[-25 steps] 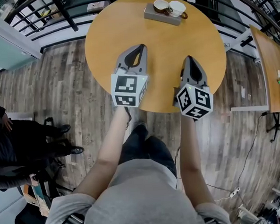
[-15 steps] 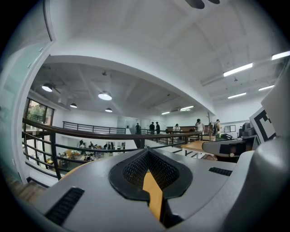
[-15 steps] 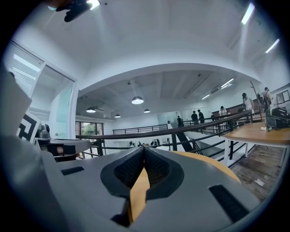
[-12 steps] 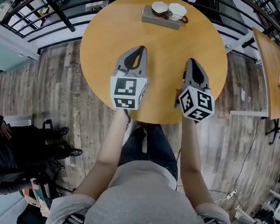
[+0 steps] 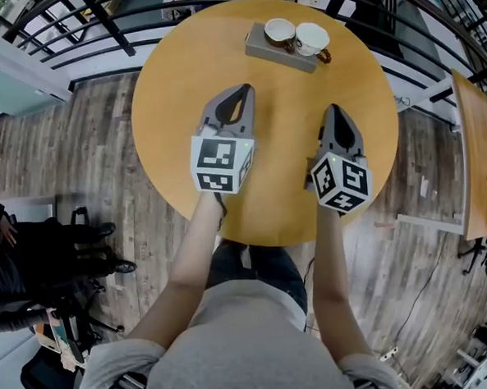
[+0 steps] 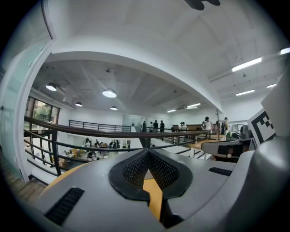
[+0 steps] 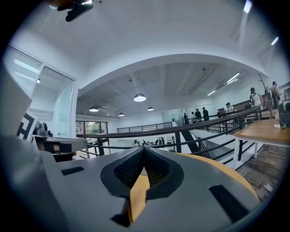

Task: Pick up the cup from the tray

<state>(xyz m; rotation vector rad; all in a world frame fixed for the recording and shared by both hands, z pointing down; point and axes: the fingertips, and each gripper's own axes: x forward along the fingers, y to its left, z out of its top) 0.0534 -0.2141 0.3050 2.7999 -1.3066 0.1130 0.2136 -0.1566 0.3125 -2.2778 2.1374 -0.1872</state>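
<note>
Cups [image 5: 295, 36] sit side by side on the tray [image 5: 259, 48] at frame top; left gripper [image 5: 241, 89] and right gripper [image 5: 333, 108] hover over the tabletop [image 5: 181, 111], fingers closed, empty. Reaching unopened could knock one cup into its neighbour.

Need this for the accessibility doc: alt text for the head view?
Seen from above, a person holds a left claw and a right claw, both shut and empty, over a round wooden table. Near its far edge, a tray carries two cups.
</note>
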